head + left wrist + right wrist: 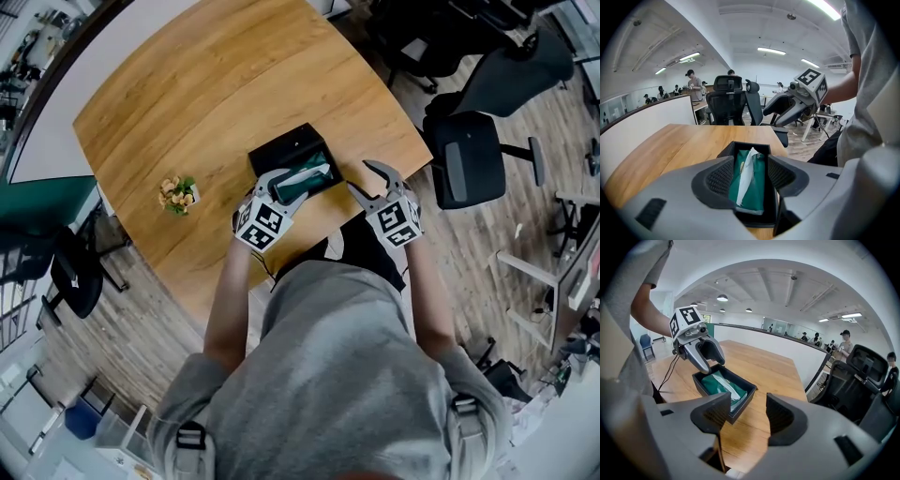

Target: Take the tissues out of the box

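Your left gripper: jaws apart, framing the black box
Inside: green tissue pack, white tissue sticking up
Your right gripper: raised beyond the box

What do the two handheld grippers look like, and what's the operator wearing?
Left gripper and right gripper match: light grey bodies, curved jaws lined with dark ribbed pads, each topped by a white cube with black square markers. A thin black cable hangs below the left one. The person wears a grey short-sleeved T-shirt and buckled shoulder straps.
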{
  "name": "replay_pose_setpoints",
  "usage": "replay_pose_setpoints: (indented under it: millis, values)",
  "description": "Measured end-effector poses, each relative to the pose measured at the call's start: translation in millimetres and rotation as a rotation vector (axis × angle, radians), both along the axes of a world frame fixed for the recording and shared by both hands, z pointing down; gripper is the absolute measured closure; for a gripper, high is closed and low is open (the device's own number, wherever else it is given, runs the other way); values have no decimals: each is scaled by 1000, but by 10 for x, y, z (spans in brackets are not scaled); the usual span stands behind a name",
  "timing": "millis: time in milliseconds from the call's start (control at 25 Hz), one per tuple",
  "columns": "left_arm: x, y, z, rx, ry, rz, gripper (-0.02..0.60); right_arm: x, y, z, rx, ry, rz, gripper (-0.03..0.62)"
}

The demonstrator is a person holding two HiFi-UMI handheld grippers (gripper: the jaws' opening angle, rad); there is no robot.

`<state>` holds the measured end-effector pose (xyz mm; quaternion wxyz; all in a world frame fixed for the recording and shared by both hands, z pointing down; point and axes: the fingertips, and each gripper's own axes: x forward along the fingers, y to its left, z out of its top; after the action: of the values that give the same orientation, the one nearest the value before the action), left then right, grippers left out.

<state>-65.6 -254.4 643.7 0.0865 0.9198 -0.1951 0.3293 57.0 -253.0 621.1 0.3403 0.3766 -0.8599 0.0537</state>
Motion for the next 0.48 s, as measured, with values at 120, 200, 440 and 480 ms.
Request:
replay_pose_setpoints:
  millis: [120,200,440,480]
  values:
    - [42,-27,79,-4,-25,22,339,25,-16,50,-10,-1,7,350]
    - [60,-55,141,-10,-44,25,339,27,-27,96,-20,4,2,351]
    - [155,-85,342,-23,-108,60,339,32,-75,210,-38,-3,-16,352]
    - [175,-84,369,-28,-114,65,341,38,-81,221,-39,-3,-19,352]
